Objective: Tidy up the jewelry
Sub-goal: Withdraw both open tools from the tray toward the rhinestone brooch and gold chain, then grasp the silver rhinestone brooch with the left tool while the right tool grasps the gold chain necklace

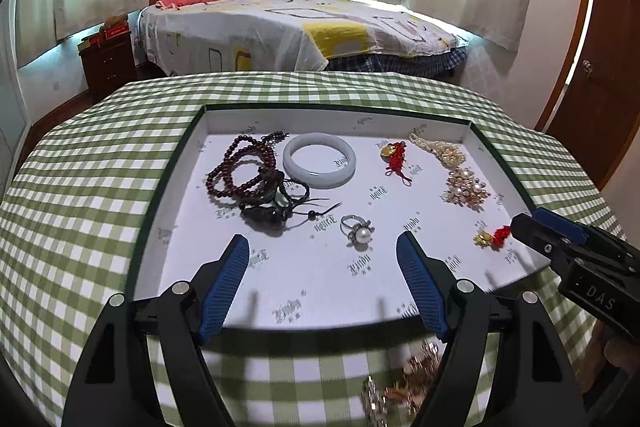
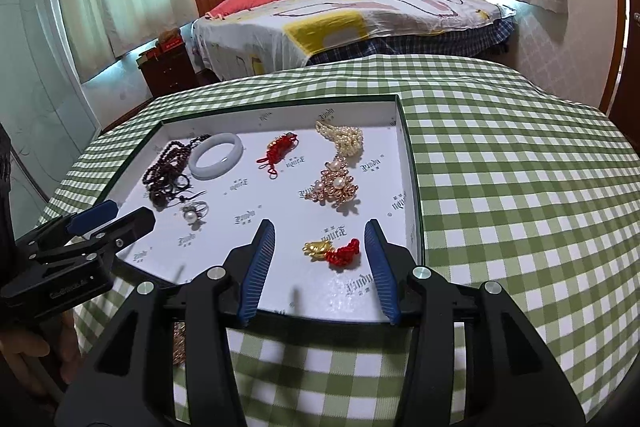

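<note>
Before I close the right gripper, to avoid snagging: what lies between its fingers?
Only the gold charm with red knot lies inside the open right gripper, on the tray; right wrist view.

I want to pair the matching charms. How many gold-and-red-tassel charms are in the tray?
2. One gold-and-red charm lies near the front right of the tray, between the right gripper's open fingers. The other charm lies toward the back, right of the white bangle.

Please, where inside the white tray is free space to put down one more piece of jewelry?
Bare floor lies in the tray near its front wall, between the pearl ring and the gold-and-red charm. The middle, between jade bangle and red tassel, is also bare. The far-left corner with the dark beads is crowded.
</note>
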Demonstrator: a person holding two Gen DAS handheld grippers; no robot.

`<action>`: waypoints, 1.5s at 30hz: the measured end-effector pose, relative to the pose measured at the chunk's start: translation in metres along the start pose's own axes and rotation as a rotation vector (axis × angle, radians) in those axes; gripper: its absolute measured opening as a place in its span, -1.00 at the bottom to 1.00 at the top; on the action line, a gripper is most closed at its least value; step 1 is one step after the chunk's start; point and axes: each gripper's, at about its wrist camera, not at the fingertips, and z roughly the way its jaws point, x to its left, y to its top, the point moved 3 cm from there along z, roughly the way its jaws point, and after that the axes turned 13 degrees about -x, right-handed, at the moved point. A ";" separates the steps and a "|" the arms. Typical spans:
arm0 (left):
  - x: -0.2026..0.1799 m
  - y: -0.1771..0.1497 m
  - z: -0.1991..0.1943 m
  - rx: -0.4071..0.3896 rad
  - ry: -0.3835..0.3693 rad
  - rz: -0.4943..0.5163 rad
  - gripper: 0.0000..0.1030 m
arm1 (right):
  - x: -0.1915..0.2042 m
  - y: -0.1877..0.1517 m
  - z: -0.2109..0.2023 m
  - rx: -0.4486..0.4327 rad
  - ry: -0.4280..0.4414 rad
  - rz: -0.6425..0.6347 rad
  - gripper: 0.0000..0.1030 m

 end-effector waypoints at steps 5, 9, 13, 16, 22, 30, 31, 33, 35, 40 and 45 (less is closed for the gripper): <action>0.000 -0.007 -0.019 0.004 -0.006 -0.009 0.43 | 0.003 -0.007 -0.014 0.004 0.004 0.007 -0.11; 0.001 -0.016 -0.033 0.011 -0.005 -0.013 0.43 | 0.005 -0.015 -0.023 0.014 0.005 0.009 -0.11; -0.001 -0.029 -0.046 0.025 -0.006 -0.011 0.43 | 0.006 -0.025 -0.031 0.025 0.006 0.005 -0.11; -0.003 -0.038 -0.052 0.038 -0.008 -0.003 0.43 | 0.008 -0.031 -0.038 0.033 0.006 0.000 -0.11; -0.009 -0.055 -0.056 0.080 -0.009 0.017 0.43 | 0.006 -0.041 -0.050 0.038 -0.001 -0.004 -0.11; -0.014 -0.066 -0.049 0.115 -0.003 0.043 0.40 | 0.005 -0.043 -0.057 0.032 0.004 0.000 -0.11; -0.014 -0.068 -0.047 0.120 -0.002 0.044 0.34 | 0.005 -0.043 -0.057 0.031 0.004 0.001 -0.11; -0.014 -0.070 -0.044 0.133 -0.001 0.053 0.25 | 0.005 -0.043 -0.057 0.031 0.004 0.003 -0.11; -0.013 -0.072 -0.042 0.138 0.002 0.059 0.24 | 0.005 -0.044 -0.057 0.034 0.003 0.003 -0.11; -0.011 -0.073 -0.041 0.134 0.004 0.076 0.18 | 0.004 -0.046 -0.055 0.044 0.001 0.004 -0.11; -0.010 -0.072 -0.040 0.129 -0.002 0.085 0.05 | 0.005 -0.048 -0.051 0.052 -0.001 0.002 -0.11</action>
